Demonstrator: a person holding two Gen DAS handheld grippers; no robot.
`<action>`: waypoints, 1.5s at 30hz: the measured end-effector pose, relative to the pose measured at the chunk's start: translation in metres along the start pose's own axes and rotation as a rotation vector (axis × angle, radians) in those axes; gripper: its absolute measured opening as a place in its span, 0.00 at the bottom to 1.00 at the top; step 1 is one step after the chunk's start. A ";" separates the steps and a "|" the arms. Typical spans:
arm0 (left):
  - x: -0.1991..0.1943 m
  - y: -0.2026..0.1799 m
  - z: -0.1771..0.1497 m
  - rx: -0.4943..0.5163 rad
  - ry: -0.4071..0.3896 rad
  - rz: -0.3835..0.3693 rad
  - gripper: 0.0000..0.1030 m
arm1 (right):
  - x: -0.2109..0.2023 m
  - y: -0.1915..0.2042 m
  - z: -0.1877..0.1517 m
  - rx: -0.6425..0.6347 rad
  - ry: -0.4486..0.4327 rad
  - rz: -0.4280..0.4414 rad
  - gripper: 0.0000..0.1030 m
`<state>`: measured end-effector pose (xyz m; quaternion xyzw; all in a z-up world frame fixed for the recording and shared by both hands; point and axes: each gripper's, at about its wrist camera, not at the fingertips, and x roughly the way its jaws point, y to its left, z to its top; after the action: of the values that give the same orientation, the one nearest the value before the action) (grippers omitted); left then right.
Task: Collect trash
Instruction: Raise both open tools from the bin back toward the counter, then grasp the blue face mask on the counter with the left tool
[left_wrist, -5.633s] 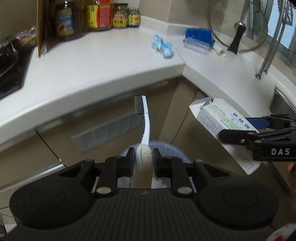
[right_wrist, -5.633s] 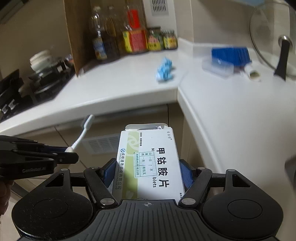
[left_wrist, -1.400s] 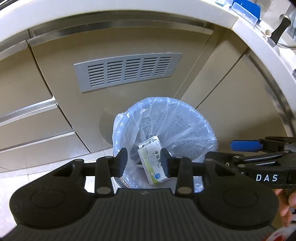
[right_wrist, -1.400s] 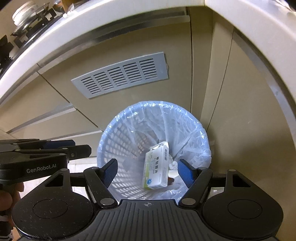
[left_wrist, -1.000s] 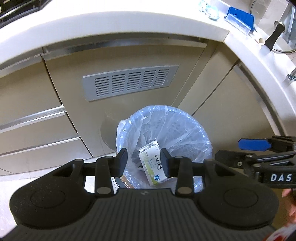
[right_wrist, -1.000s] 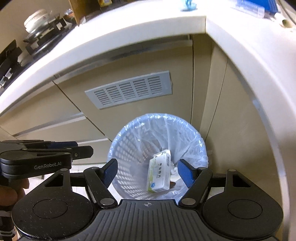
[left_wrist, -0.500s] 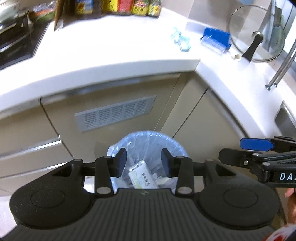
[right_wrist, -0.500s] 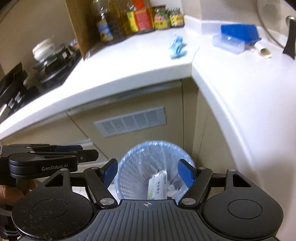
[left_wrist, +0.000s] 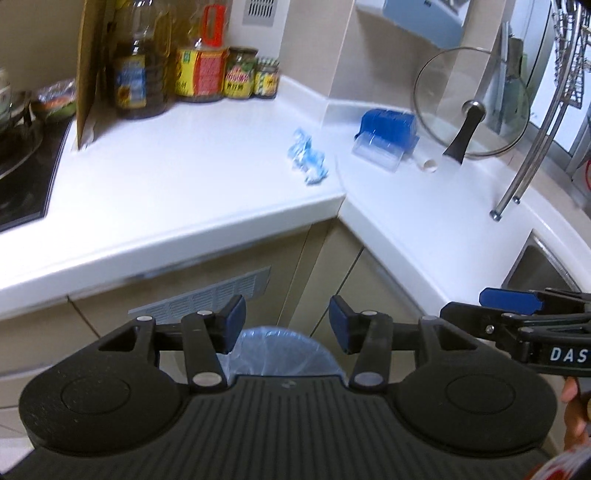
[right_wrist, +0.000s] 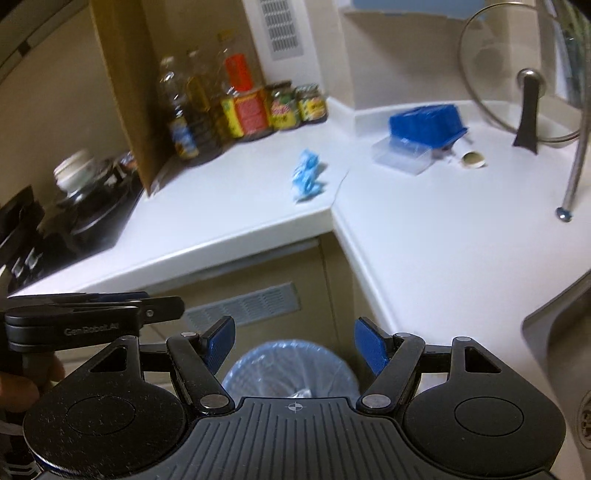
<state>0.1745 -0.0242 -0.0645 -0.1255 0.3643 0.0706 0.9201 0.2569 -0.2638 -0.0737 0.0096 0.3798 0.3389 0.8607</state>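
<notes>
A crumpled blue and white wrapper (left_wrist: 307, 161) (right_wrist: 306, 177) lies on the white counter (left_wrist: 177, 192) near its inner corner. Low in both views the blue-lined trash basket (left_wrist: 284, 350) (right_wrist: 291, 363) stands on the floor under the counter, mostly hidden by the gripper bodies. My left gripper (left_wrist: 287, 322) hangs above the basket with its jaws opening and nothing between them. My right gripper (right_wrist: 293, 345) stands open and empty over the same basket. Each gripper shows in the other's view, the right gripper (left_wrist: 517, 317) at the right edge and the left gripper (right_wrist: 92, 317) at the left edge.
Bottles and jars (left_wrist: 207, 74) stand at the back of the counter beside a cardboard sheet (left_wrist: 86, 70). A blue and clear box (left_wrist: 384, 136), a small white tube (right_wrist: 469, 158) and a glass lid (left_wrist: 469, 103) sit farther right. A stove (right_wrist: 74, 214) is left, a sink (left_wrist: 539, 266) right.
Both grippers rose and tilted up, so the counter top fills the views and the basket sinks low. The left jaws stand wider apart than before.
</notes>
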 end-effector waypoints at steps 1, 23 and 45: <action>-0.001 -0.003 0.003 0.003 -0.007 -0.003 0.47 | -0.002 -0.003 0.002 0.007 -0.007 -0.007 0.69; 0.017 -0.020 0.068 0.063 -0.110 -0.084 0.56 | -0.031 -0.044 0.043 0.106 -0.188 -0.205 0.69; 0.132 -0.035 0.141 0.027 -0.073 0.019 0.62 | 0.110 -0.139 0.140 -0.050 -0.145 -0.113 0.80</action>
<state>0.3694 -0.0128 -0.0500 -0.1069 0.3328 0.0787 0.9336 0.4826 -0.2720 -0.0836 -0.0091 0.3079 0.2976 0.9036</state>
